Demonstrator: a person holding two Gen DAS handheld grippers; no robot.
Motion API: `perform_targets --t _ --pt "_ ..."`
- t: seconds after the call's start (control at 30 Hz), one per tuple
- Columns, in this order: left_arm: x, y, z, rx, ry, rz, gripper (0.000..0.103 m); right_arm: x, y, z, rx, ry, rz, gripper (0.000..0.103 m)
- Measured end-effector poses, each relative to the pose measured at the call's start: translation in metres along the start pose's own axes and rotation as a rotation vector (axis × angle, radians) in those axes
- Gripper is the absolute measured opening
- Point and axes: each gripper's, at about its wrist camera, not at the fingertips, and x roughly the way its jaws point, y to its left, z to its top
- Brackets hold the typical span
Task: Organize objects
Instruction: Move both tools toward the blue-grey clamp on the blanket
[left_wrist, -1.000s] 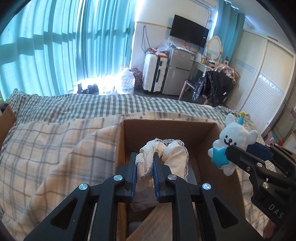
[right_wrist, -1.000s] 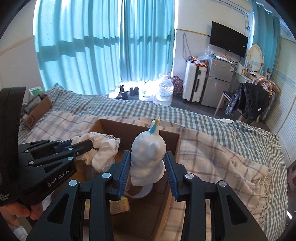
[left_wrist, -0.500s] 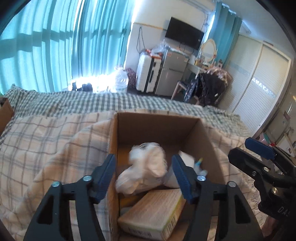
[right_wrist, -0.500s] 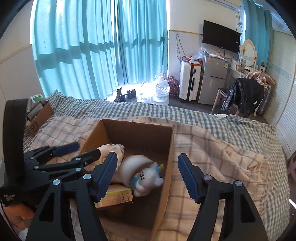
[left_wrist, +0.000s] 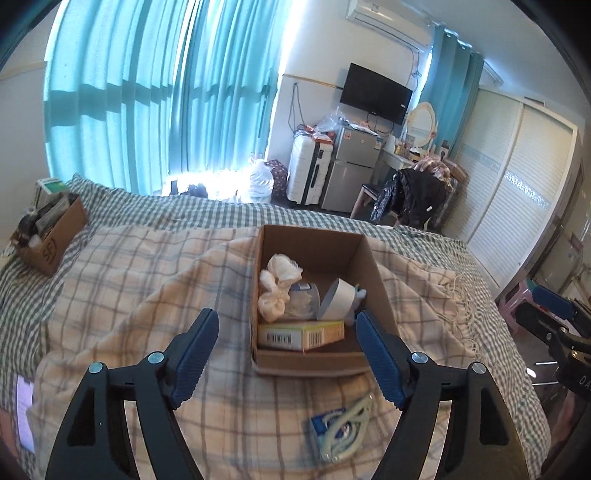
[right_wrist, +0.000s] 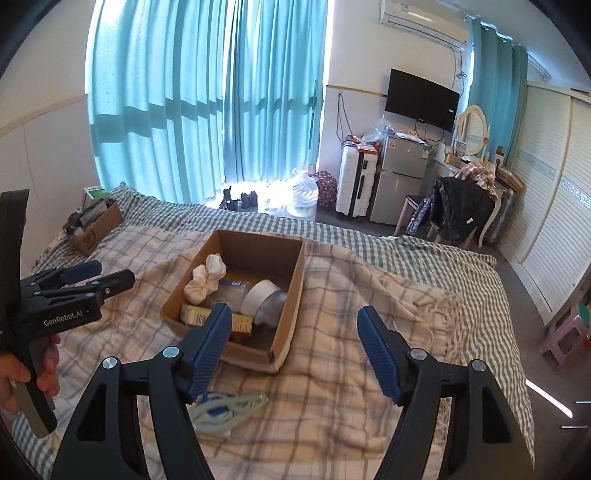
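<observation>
Here the left hand-held gripper (left_wrist: 286, 354) and the right hand-held gripper (right_wrist: 293, 349) both gape wide and carry nothing, above a plaid blanket (left_wrist: 122, 280) on the bed. The cardboard box (left_wrist: 380, 291) sits on that blanket, holding a bundled cream cloth (left_wrist: 277, 288), a white plush toy (right_wrist: 266, 299) on its side and a yellow carton (left_wrist: 301, 334). A pale green packaged item (left_wrist: 341, 430) lies outside, near the box's front wall.

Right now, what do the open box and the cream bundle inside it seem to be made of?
The open box looks like plain brown cardboard, matte, with raw cut edges. The cream bundle seems to be soft fabric, probably knit or lace-trimmed cloth: it is crumpled and has a frilly edge.
</observation>
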Motion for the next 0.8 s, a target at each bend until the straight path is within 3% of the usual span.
perform_targets --t 0.07,0.2,0.33,0.67,0.8 --pt "-0.011 0.0 -0.01 -0.009 -0.003 0.006 0.08 -0.016 -0.003 -0.012 0.005 0.0 -0.011 0.075" --pt "-0.021 -0.003 -0.034 -0.009 -0.012 0.053 0.095 -0.031 -0.008 -0.038 0.027 0.02 -0.003 0.082" --pt "-0.01 -0.007 -0.062 -0.003 0.036 0.059 0.095 -0.027 -0.012 -0.064 0.054 0.052 0.006 0.089" --pt "0.054 -0.038 -0.122 0.084 0.179 0.039 0.095 0.041 -0.024 -0.126 0.057 0.174 -0.038 0.089" --pt "0.079 -0.045 -0.141 0.108 0.217 0.05 0.095 0.069 -0.038 -0.148 0.12 0.218 -0.04 0.089"
